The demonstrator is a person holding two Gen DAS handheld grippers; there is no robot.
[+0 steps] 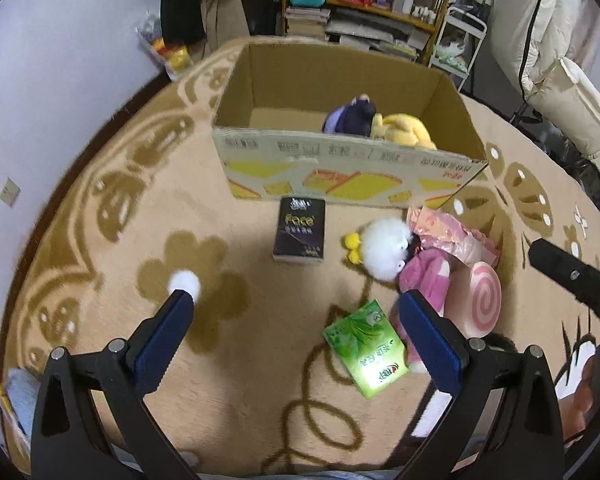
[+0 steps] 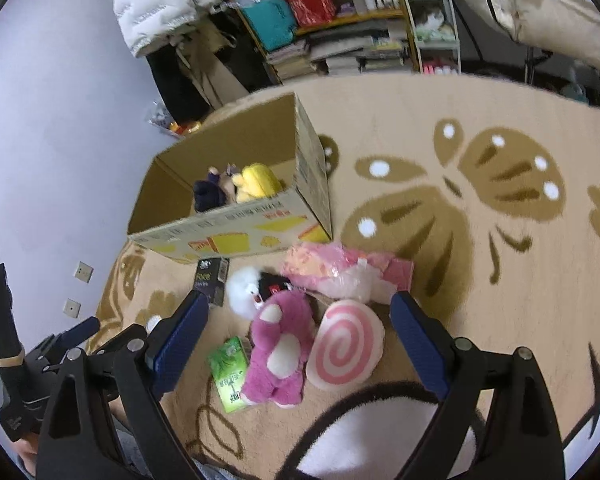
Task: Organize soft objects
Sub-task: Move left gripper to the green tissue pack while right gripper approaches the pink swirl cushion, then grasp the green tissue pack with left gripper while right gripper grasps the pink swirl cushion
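Left gripper [image 1: 296, 312]: the jaws are spread wide and nothing is held between them; the blue pads [image 1: 162, 344] are seen above the carpet [image 1: 228, 380]. A small white pompom [image 1: 185, 285] lies just beyond the left pad tip, and a green tissue pack [image 1: 364, 348] lies beside the right pad.

Right gripper [image 2: 300, 328]: the jaws are likewise spread wide and empty. Between and below them, on the carpet, a pink plush bear [image 2: 280, 356] lies with a pink-and-white spiral cushion [image 2: 348, 352] touching its right side and the green tissue pack at its left.

Just beyond the bear, a white fluffy toy [image 2: 244, 292] and a pink plastic-wrapped plush [image 2: 340, 272] are seen close together, near the front wall of the cardboard box [image 2: 236, 232]. A dark tissue pack [image 1: 300, 228] marked "Face" lies just in front of the box.

Inside the open box, a dark blue plush [image 1: 350, 120] and a yellow plush [image 1: 402, 130] rest side by side against the near wall.

Behind the carpet, a shelf unit [image 2: 328, 12] loaded with bags and books is visible.
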